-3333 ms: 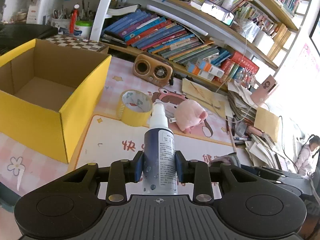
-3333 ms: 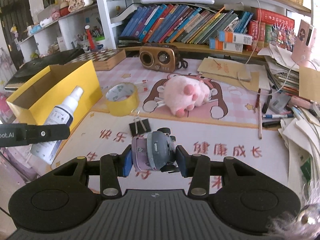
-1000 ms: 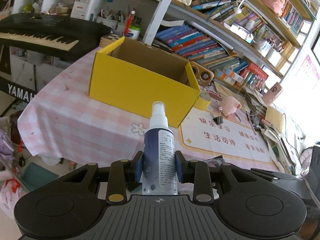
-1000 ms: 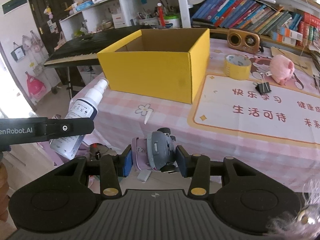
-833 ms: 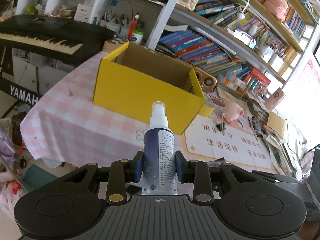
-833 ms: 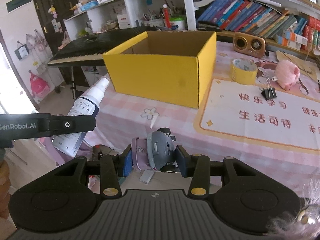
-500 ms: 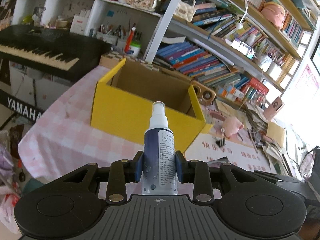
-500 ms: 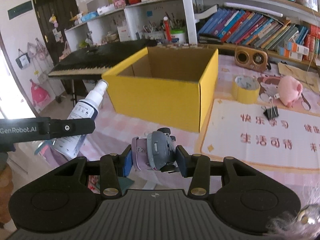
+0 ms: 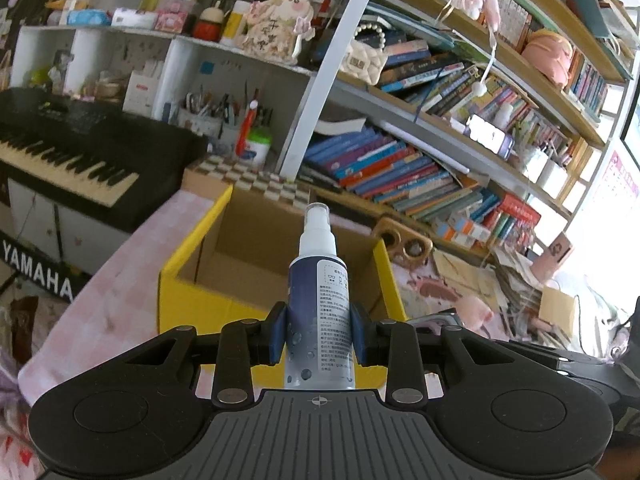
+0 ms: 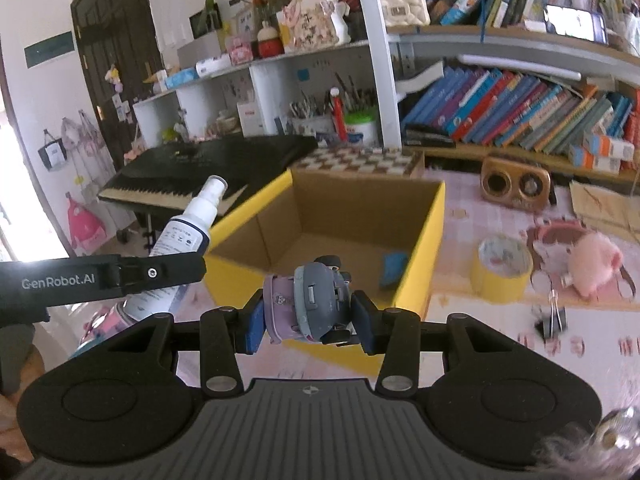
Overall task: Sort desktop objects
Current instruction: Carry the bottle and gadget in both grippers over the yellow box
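Yellow box [image 10: 416, 276] ahead: left gripper [image 9: 319, 336] clamped on spray bottle [image 9: 319, 300], right gripper [image 10: 308, 322] clamped on toy car [image 10: 310, 306], both ready for dropping inside.

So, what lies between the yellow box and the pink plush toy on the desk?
In the right wrist view, a yellow tape roll stands between the yellow box and the pink plush toy.

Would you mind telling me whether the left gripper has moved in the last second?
Yes. The left gripper, holding the spray bottle, has come nearer the yellow cardboard box.
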`<control>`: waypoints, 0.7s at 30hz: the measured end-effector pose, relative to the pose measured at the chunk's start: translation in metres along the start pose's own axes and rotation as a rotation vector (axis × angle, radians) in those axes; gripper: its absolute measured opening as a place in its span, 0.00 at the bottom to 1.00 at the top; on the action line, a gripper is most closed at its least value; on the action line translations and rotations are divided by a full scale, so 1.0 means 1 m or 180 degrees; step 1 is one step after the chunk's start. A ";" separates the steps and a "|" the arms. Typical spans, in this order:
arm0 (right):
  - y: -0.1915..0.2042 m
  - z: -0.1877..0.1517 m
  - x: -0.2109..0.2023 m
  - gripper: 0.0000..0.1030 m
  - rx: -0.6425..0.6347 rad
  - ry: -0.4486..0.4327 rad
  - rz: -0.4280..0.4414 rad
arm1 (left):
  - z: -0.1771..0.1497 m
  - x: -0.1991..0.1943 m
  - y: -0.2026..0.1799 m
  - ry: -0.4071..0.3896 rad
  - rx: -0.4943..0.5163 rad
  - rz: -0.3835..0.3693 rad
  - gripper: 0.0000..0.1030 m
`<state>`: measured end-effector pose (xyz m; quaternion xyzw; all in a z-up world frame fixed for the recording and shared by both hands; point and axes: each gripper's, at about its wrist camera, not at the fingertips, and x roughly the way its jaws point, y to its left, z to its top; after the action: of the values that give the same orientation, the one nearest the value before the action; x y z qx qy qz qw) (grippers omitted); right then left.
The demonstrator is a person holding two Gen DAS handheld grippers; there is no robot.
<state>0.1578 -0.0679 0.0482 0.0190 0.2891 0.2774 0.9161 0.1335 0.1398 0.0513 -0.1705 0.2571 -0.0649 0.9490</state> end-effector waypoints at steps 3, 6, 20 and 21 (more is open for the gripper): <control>-0.008 0.014 0.013 0.40 -0.0021 -0.0041 0.0013 | 0.012 0.014 -0.001 -0.0029 0.0047 0.0021 0.30; -0.017 0.029 0.027 0.40 -0.0050 -0.0090 0.0027 | 0.023 0.032 -0.002 -0.0017 0.0091 0.0078 0.30; -0.053 0.074 0.150 0.40 -0.0614 0.0337 0.0045 | 0.038 0.145 0.017 0.0575 0.0229 0.0525 0.30; -0.054 0.074 0.161 0.40 -0.0674 0.0406 0.0054 | 0.037 0.152 0.018 0.0638 0.0239 0.0547 0.30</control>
<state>0.3337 -0.0213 0.0158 -0.0931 0.3156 0.3147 0.8903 0.2836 0.1355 0.0035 -0.1049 0.3617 -0.0097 0.9263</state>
